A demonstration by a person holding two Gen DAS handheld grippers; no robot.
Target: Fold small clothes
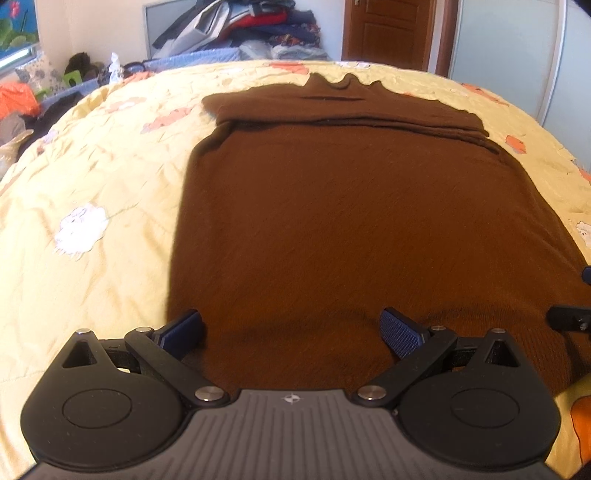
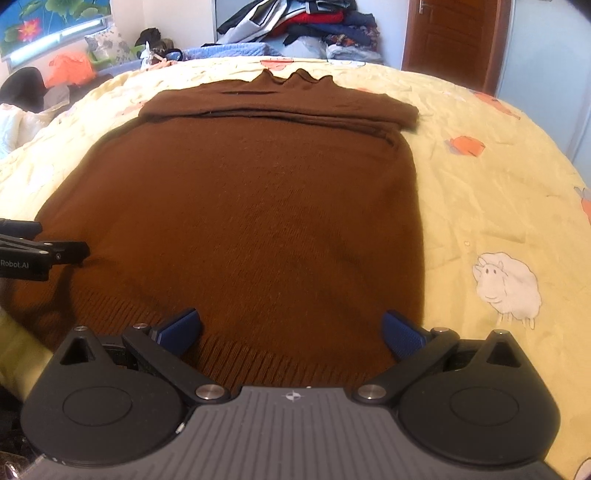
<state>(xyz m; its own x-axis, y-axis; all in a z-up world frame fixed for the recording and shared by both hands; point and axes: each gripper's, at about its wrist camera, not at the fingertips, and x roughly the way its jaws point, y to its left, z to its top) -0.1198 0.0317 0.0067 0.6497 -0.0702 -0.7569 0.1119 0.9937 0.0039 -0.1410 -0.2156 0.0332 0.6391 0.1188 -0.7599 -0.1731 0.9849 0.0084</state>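
A brown knit sweater [image 1: 351,206] lies flat on the yellow bedspread [image 1: 92,177], collar at the far end, both sleeves folded across the chest. It also shows in the right wrist view [image 2: 251,206]. My left gripper [image 1: 291,330] is open and empty, over the sweater's near left hem. My right gripper [image 2: 291,330] is open and empty, over the ribbed hem near the right corner. The left gripper's body [image 2: 33,254] shows at the left edge of the right wrist view. Part of the right gripper [image 1: 570,317] shows at the right edge of the left wrist view.
The bedspread [image 2: 498,192] has sheep and orange prints. A pile of clothes [image 1: 251,29] sits behind the bed. A brown door [image 1: 388,29] stands at the back right. Clutter [image 1: 22,103] lies left of the bed.
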